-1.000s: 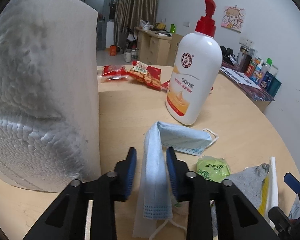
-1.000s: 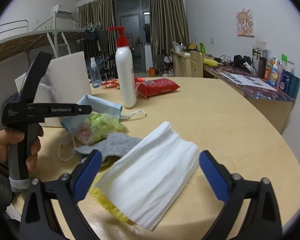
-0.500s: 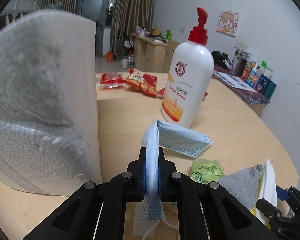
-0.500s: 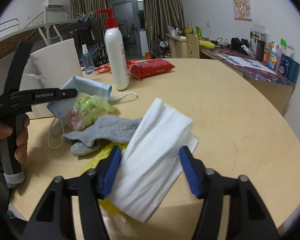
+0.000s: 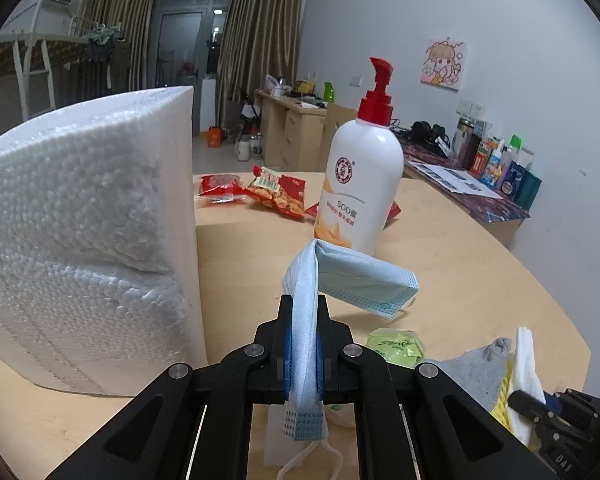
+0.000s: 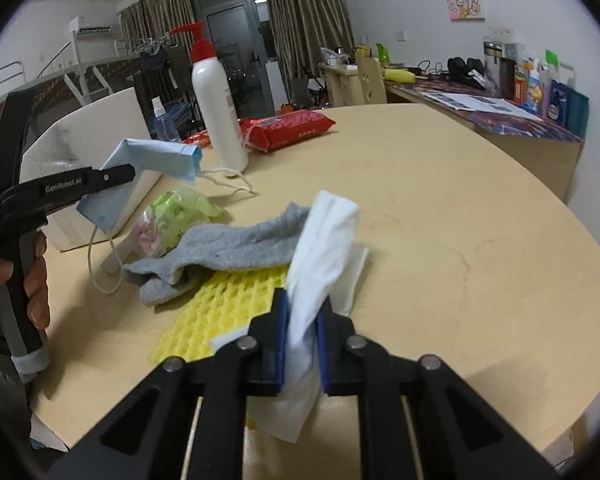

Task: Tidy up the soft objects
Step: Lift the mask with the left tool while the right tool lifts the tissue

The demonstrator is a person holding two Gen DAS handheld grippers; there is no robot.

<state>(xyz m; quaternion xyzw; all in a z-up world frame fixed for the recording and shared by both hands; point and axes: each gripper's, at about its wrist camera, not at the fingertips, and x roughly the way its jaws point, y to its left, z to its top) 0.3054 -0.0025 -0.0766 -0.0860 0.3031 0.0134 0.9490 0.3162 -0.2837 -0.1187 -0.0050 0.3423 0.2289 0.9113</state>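
My left gripper (image 5: 303, 320) is shut on a light blue face mask (image 5: 352, 276) and holds it lifted off the table; the mask also shows in the right wrist view (image 6: 156, 160), folded over the left gripper's fingers (image 6: 112, 176). My right gripper (image 6: 302, 312) is shut on a white tissue (image 6: 320, 236), pinched up from the table. A grey sock (image 6: 228, 244) lies over a yellow sponge cloth (image 6: 224, 304), beside a green plastic packet (image 6: 176, 212).
A white foam block (image 5: 88, 240) stands close at left. A white pump bottle (image 5: 360, 184) with a red top stands mid-table, with red snack packets (image 5: 276, 196) and a red wipes pack (image 6: 288, 128) behind. The round wooden table (image 6: 460, 200) extends right.
Both grippers closed: the left onto the blue mask, which it lifted; the right onto the white tissue, now bunched up between its jaws.
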